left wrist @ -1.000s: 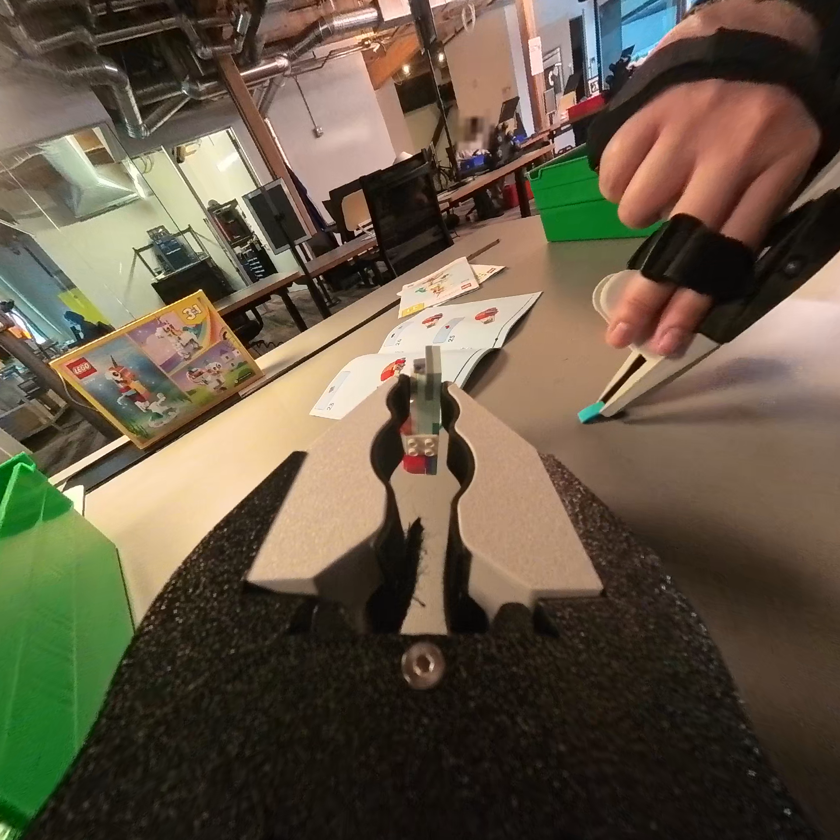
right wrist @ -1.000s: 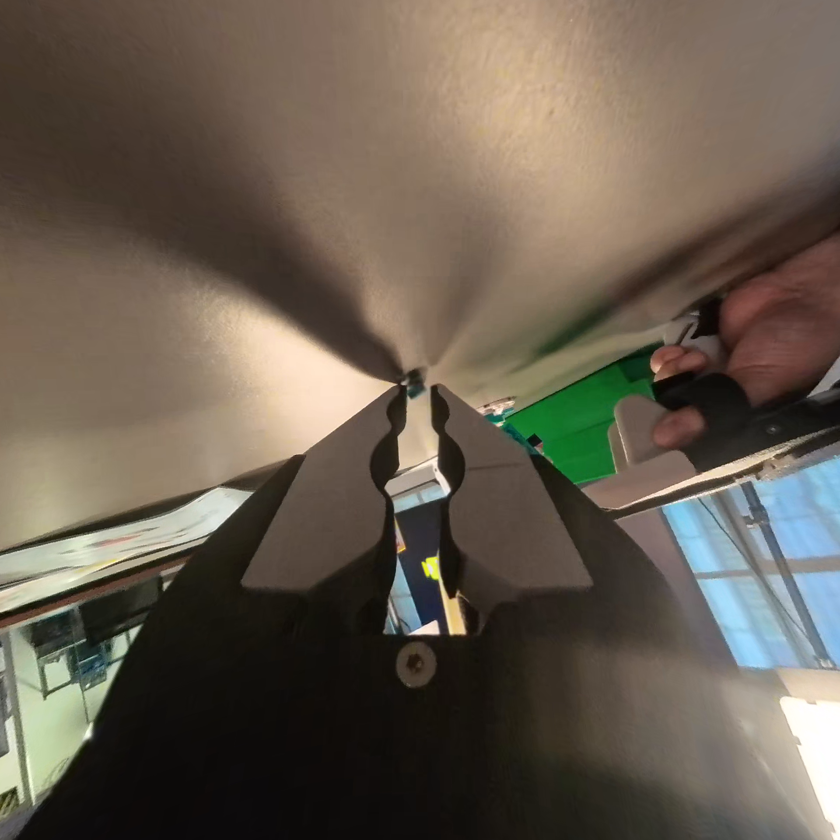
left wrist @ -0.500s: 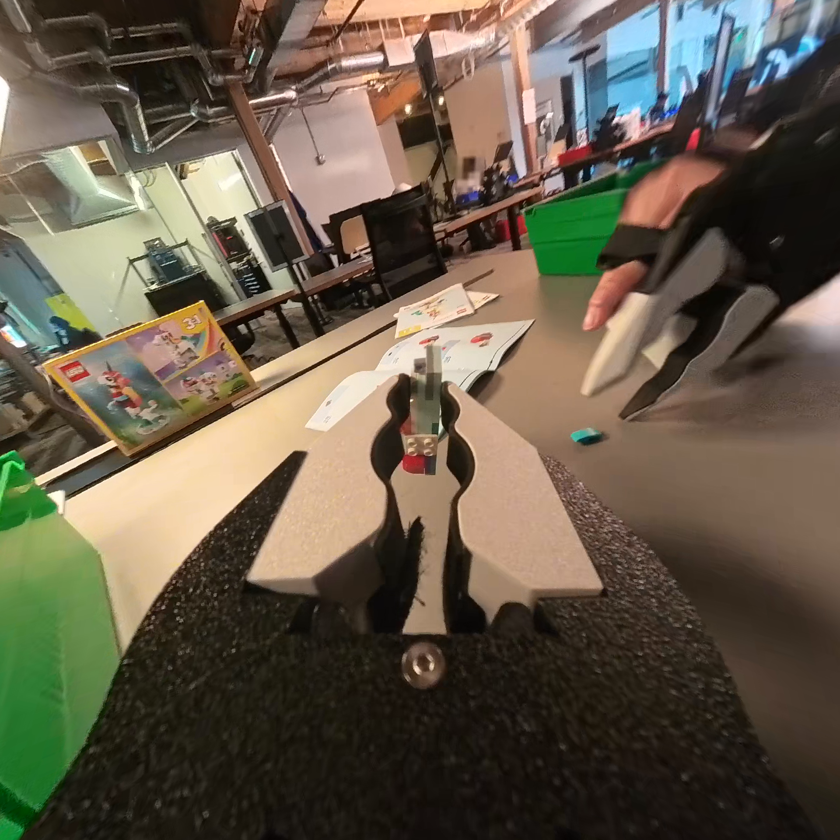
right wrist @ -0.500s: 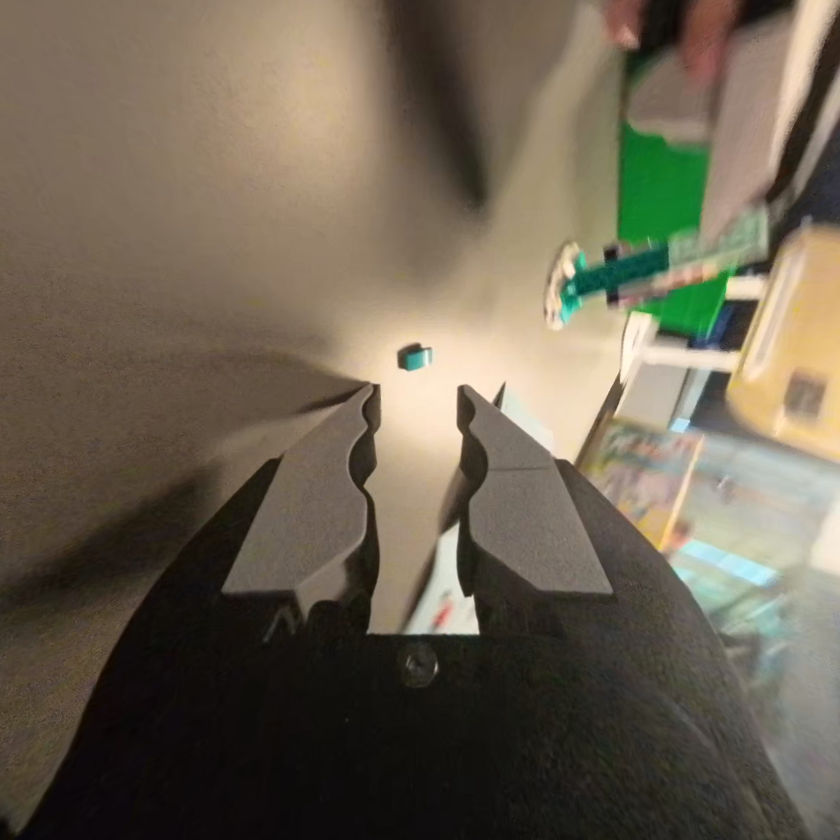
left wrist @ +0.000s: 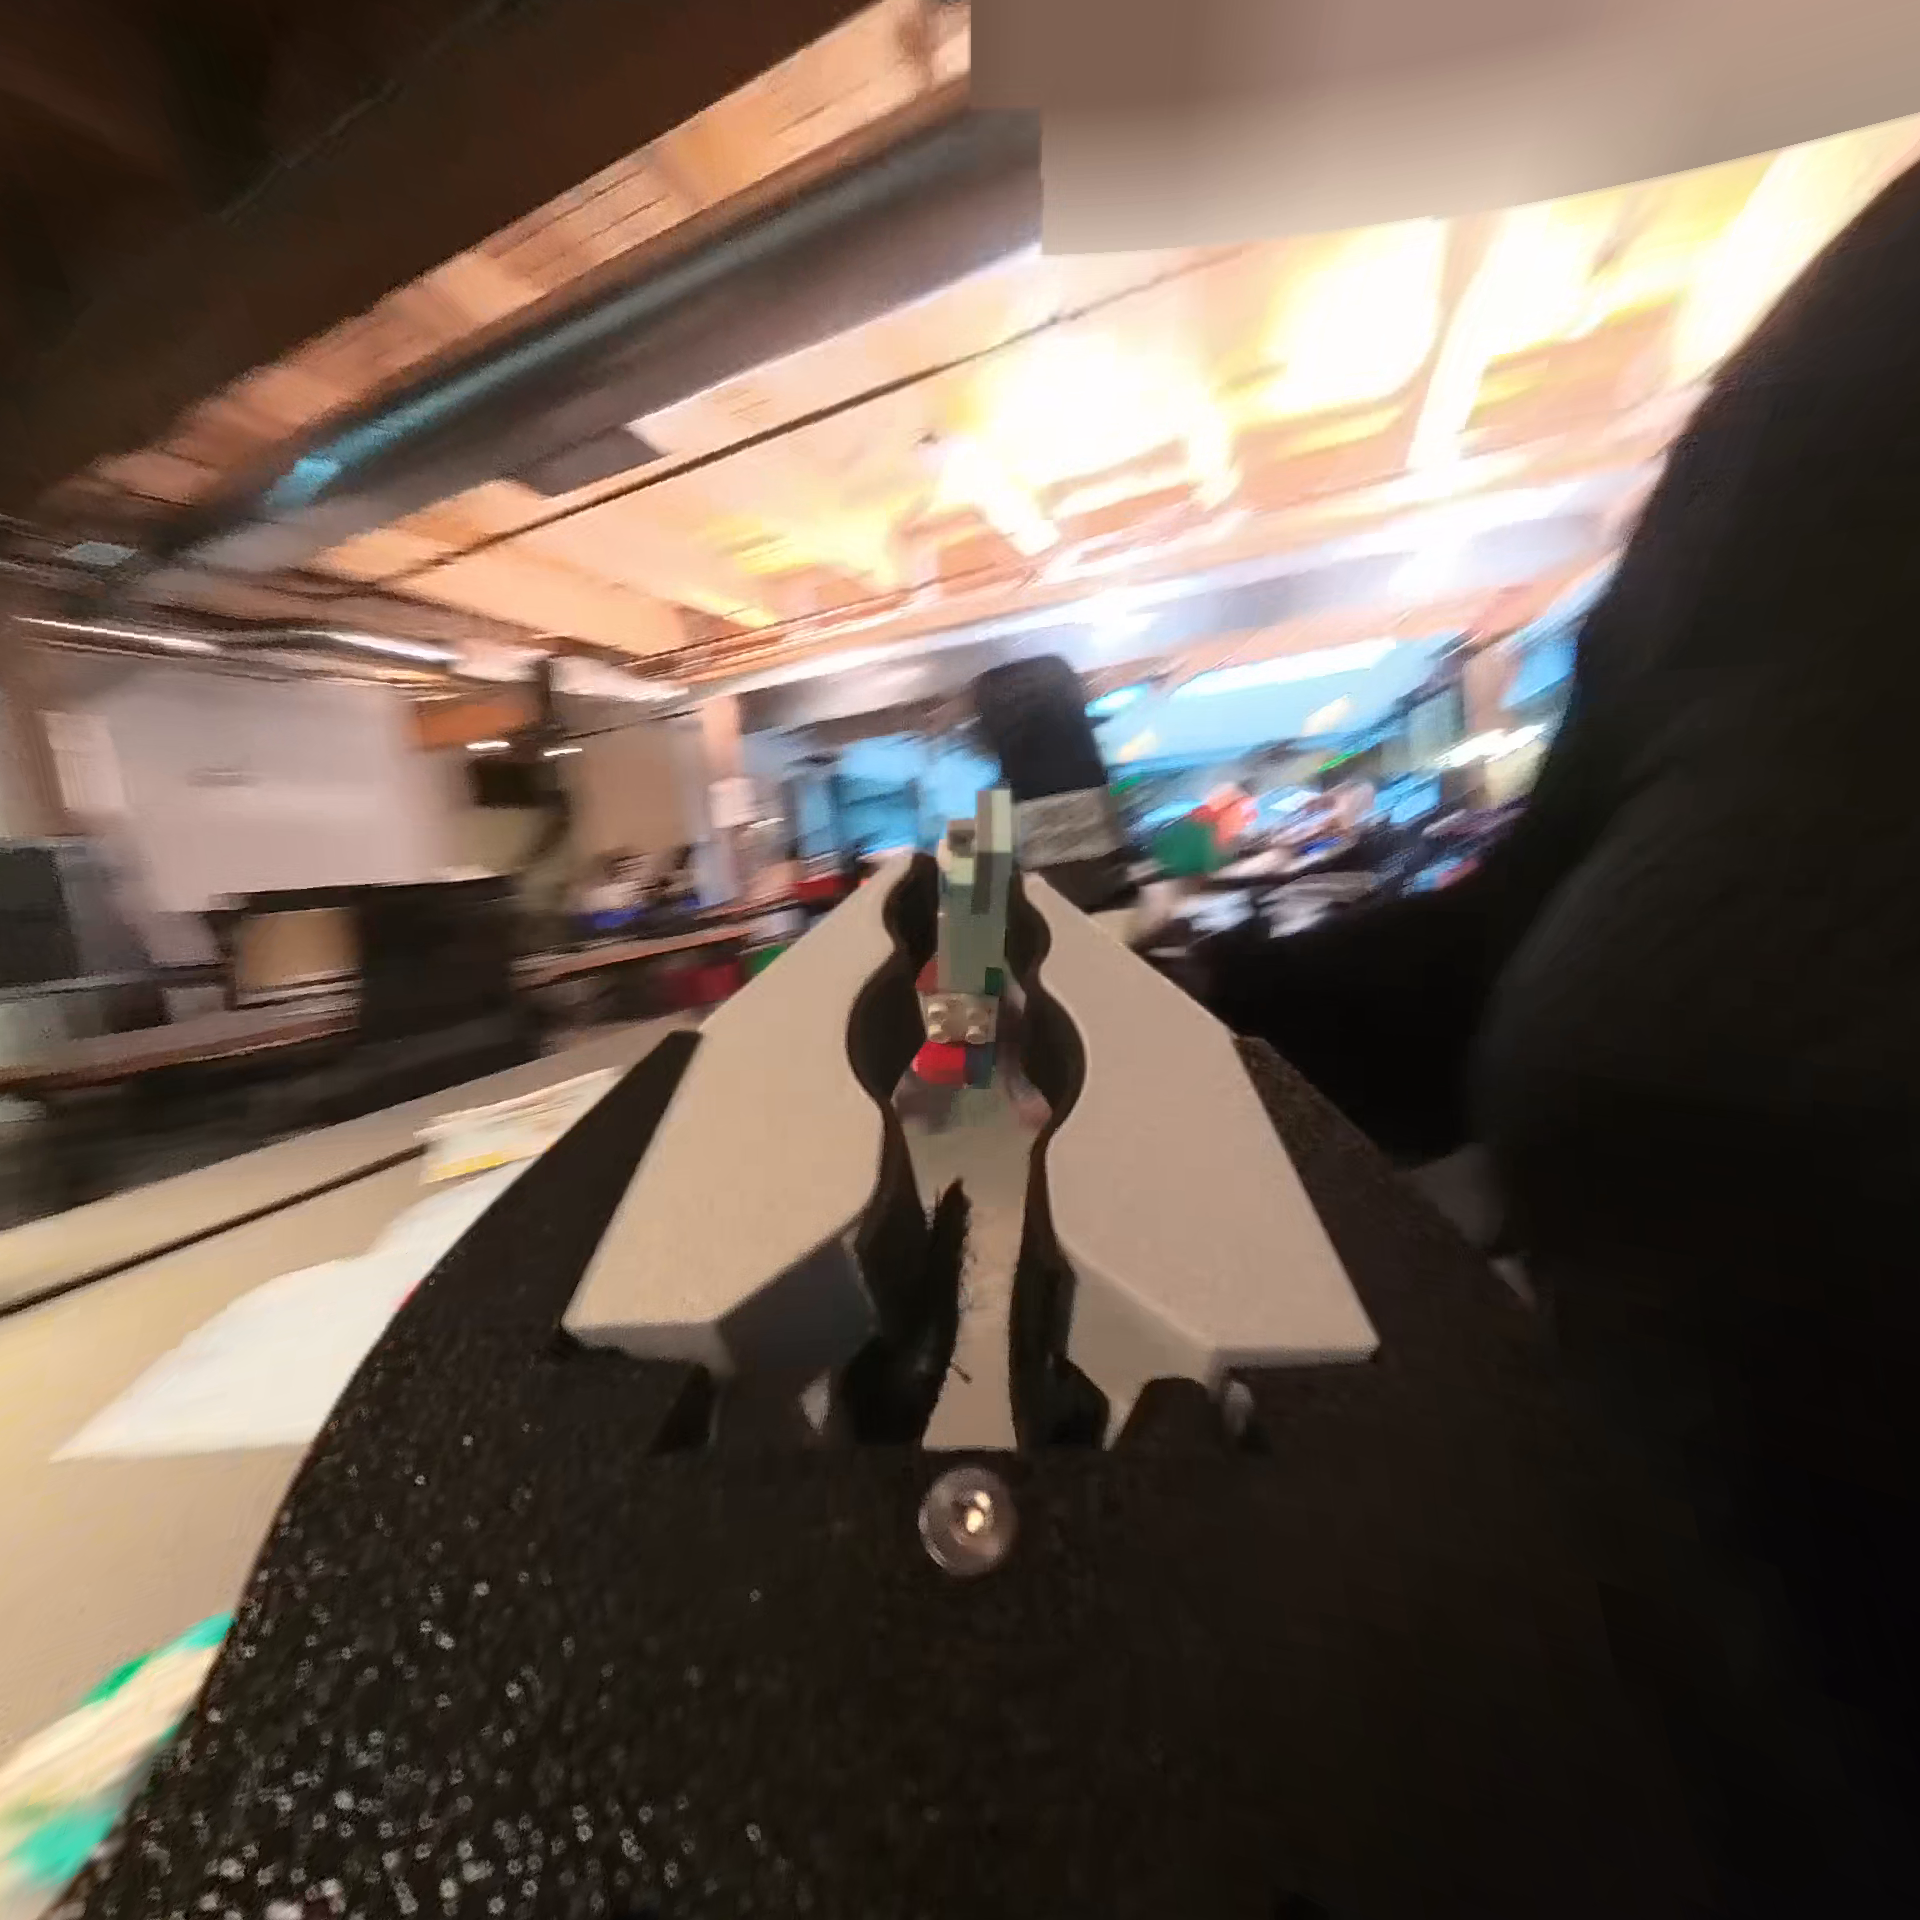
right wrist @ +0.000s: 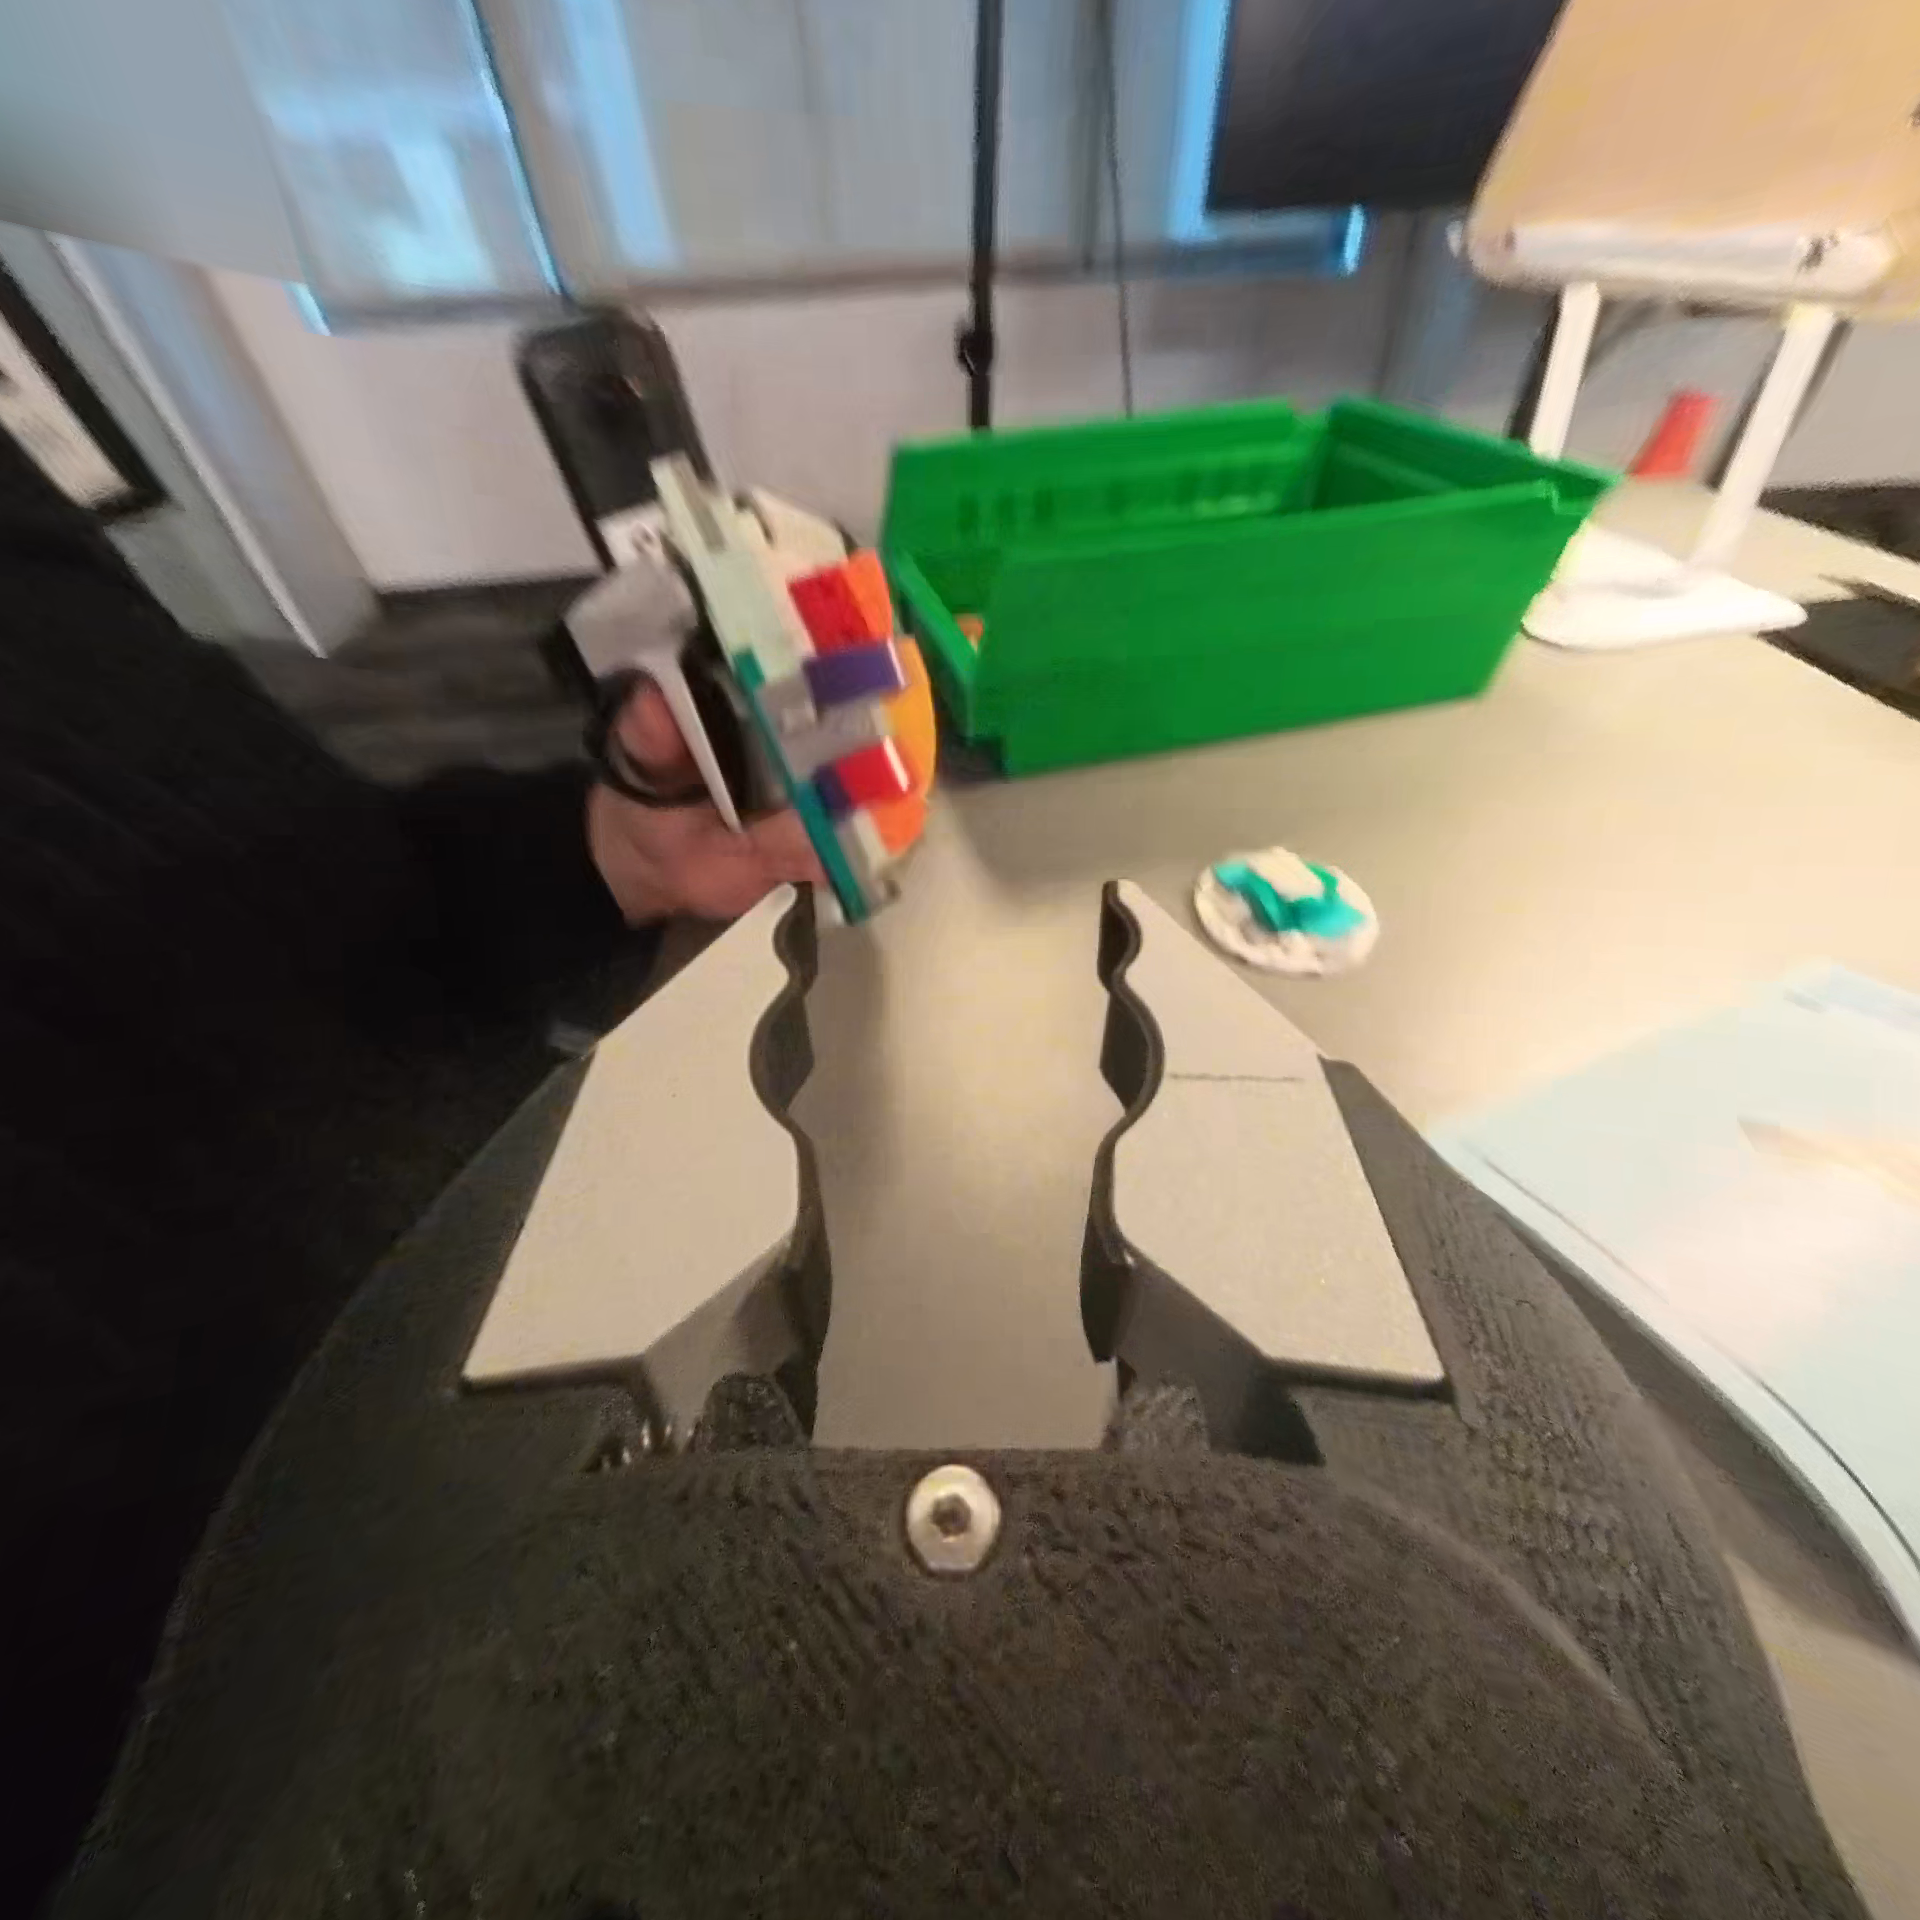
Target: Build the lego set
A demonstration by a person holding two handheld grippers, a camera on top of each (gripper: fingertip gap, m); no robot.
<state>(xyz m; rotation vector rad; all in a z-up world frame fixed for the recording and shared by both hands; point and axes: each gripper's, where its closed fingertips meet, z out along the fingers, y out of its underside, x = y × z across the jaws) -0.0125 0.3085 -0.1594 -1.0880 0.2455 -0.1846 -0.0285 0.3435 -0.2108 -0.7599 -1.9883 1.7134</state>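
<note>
Lego build of teal plate with red, purple and orange bricks (right wrist: 821,717) sits clamped in left tongs (left wrist: 971,904), raised off the bench (right wrist: 1455,831); right tongs (right wrist: 951,904) gape empty. Light, stiff, likely pops apart; grip plate edges.

lego build (right wrist: 821,707): teal, red, purple, orange (grey bits) | bin (right wrist: 1226,582): green | table (right wrist: 1455,831): beige

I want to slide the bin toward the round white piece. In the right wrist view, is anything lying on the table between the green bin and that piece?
No: in the right wrist view only bare table separates the green bin from the round white piece.
</note>
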